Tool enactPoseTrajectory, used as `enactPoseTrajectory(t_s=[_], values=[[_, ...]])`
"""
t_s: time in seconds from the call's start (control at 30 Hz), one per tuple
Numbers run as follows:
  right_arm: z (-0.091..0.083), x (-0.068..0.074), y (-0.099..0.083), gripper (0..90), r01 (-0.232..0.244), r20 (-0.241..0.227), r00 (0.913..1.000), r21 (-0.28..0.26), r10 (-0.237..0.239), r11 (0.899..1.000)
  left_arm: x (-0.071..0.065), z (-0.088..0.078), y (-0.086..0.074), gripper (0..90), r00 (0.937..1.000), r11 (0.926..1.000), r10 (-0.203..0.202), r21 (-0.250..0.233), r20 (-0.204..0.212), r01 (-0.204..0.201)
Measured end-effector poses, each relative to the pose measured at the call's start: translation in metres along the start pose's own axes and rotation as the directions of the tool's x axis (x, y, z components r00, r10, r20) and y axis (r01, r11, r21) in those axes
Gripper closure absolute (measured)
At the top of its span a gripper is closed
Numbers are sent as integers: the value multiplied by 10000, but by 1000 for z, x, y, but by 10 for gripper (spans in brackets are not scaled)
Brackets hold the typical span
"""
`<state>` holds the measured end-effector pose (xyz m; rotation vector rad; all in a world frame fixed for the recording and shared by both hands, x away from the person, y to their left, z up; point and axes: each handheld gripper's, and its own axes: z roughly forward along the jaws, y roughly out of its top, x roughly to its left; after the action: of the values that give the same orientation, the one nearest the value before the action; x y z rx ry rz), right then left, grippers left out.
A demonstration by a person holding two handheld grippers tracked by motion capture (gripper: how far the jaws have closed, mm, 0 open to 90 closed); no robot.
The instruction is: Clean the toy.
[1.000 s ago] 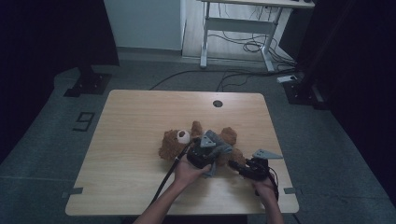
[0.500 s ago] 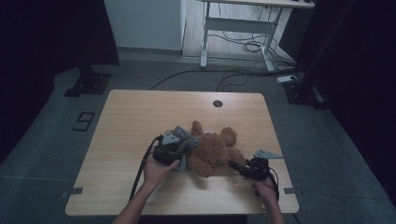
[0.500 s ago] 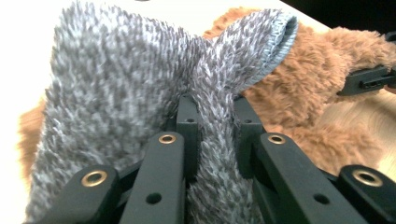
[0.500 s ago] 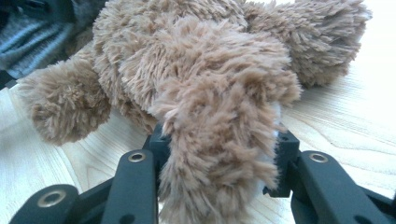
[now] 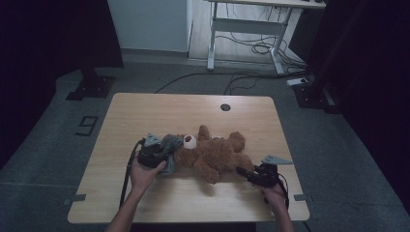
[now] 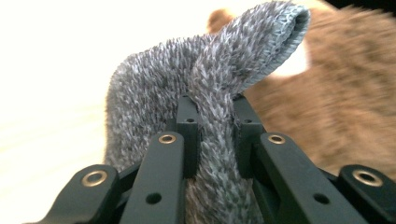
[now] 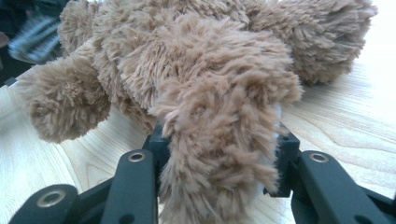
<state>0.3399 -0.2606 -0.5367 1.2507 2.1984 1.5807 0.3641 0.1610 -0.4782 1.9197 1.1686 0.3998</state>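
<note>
**Bear pinned at both ends, grey knit off to the side**

While your right gripper [image 5: 243,172] clamps one furry limb of the teddy bear [image 5: 212,153], the bear lies flat near the table's [image 5: 193,111] front edge. Your left gripper [image 5: 164,155] pinches a fuzzy grey knit piece [image 6: 205,107], jaws narrow and squeezed onto the fabric, right beside the bear's head. Looks like a little garment, though the high view's too dim to be sure.
</note>
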Motion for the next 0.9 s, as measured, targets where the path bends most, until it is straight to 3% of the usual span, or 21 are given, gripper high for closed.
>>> enactPoseTrajectory(t_s=[0.17, 0.23, 0.37, 0.43, 0.47, 0.57, 0.6, 0.7, 0.73, 0.77, 0.8, 0.9], values=[[2, 1, -1, 569, -5, 40, 10000, 85, 5, 10000, 16, 12, -19, 773, 9990, 9984, -367, 424, -250, 377], [2, 0, -1, 569, -18, 52, 10000, 87, 18, 10000, 23, 21, -29, 773, 9982, 9952, -479, 832, -367, 509], [2, 0, -1, 568, 5, 61, 10000, 110, -6, 9999, 26, 20, -29, 773, 9975, 9949, -655, 756, -264, 673], [2, 0, -1, 568, -19, 56, 10000, 88, 18, 10000, 25, 11, -21, 773, 9981, 9971, -556, 504, -281, 570], [2, 0, -1, 568, -12, 47, 10000, 83, 12, 10000, 22, -2, -7, 773, 9990, 9990, -426, 96, -161, 427], [2, 0, -1, 567, 17, 74, 10000, 72, -17, 10000, 17, -11, 5, 773, 9996, 9994, -291, -206, -49, 290], [2, 0, -1, 567, 21, 89, 10000, 64, -22, 10000, 7, -19, 22, 773, 10000, 9988, 37, -480, 0, -37], [2, 0, -1, 564, 15, 106, 9999, 65, -16, 10000, -3, -20, 34, 773, 9996, 9979, 279, -595, 102, -272], [2, 0, -1, 564, -3, 117, 9999, 60, 2, 10000, -14, -17, 48, 773, 9980, 9968, 541, -604, 318, -521], [2, 0, -1, 564, -3, 117, 9999, 60, 2, 10000, -14, -17, 48, 772, 9980, 9968, 541, -604, 318, -521], [3, 0, -1, 562, -49, 108, 9999, 35, 48, 10000, -29, -10, 62, 772, 9954, 9948, 863, -580, 427, -838], [3, 0, -1, 561, -68, 103, 9999, 28, 67, 10000, -41, -3, 70, 771, 9925, 9928, 1079, -581, 569, -1046]])
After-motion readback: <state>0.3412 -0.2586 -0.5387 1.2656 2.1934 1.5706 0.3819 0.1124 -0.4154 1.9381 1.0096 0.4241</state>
